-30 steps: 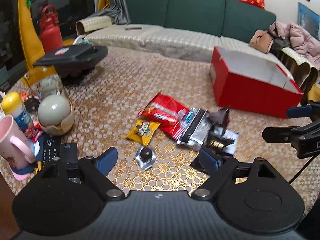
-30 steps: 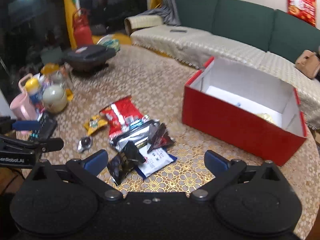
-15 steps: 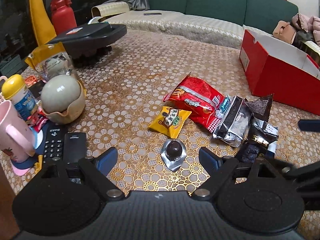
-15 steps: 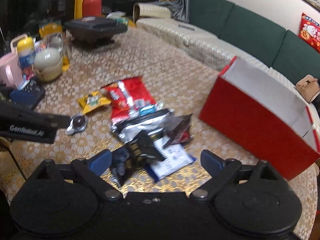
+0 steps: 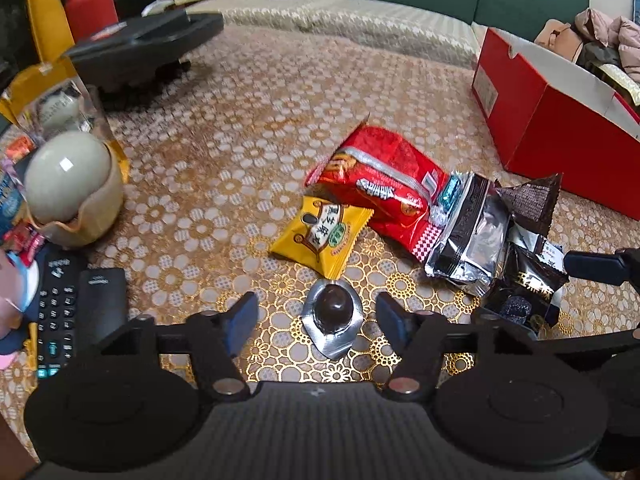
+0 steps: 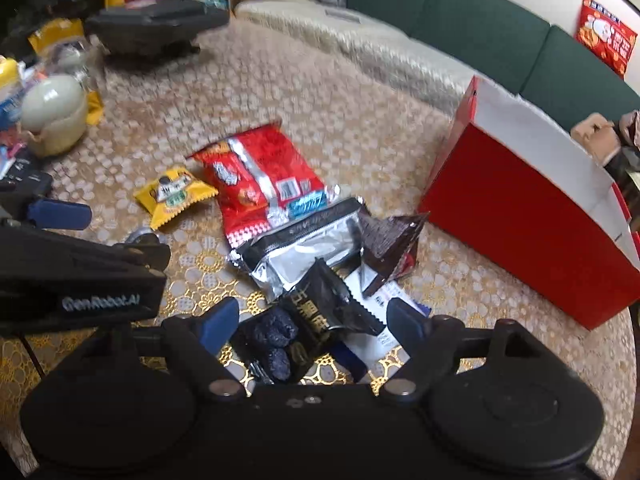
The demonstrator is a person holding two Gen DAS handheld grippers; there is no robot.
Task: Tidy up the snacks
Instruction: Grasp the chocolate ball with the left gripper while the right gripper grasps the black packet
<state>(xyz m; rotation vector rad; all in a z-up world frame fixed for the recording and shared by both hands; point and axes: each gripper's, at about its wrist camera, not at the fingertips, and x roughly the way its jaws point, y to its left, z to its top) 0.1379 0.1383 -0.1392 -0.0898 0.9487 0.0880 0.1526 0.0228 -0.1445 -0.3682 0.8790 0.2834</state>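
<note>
A: Snacks are what we have to sort, and nearly all of them lie loose on the patterned table [image 5: 248, 128]. None is in either claw.

B: Agreed. Our left gripper [image 5: 316, 314] has its fingers apart, one on each side of the foil-wrapped chocolate [image 5: 333, 316], not touching it as far as we can see. Just beyond sit the yellow packet [image 5: 322, 234] and the red bag [image 5: 380, 184], the packet's corner touching the bag.

A: Our right gripper [image 6: 312, 320] is spread wide too, straddling the black pouch [image 6: 320, 316] with dark lumps showing at its near end. The silver bag [image 6: 304, 252] and the dark pyramid packet [image 6: 390, 240] are heaped against it, with a white packet [image 6: 380, 340] partly underneath.

B: The red box [image 6: 520, 216] stands open to the right, well apart from the heap. From these views we cannot see whether anything is in it.

A: So we judge the job barely begun: both claws are placed for a first pick, and every visible packet has yet to be moved, presumably into the box.
</note>
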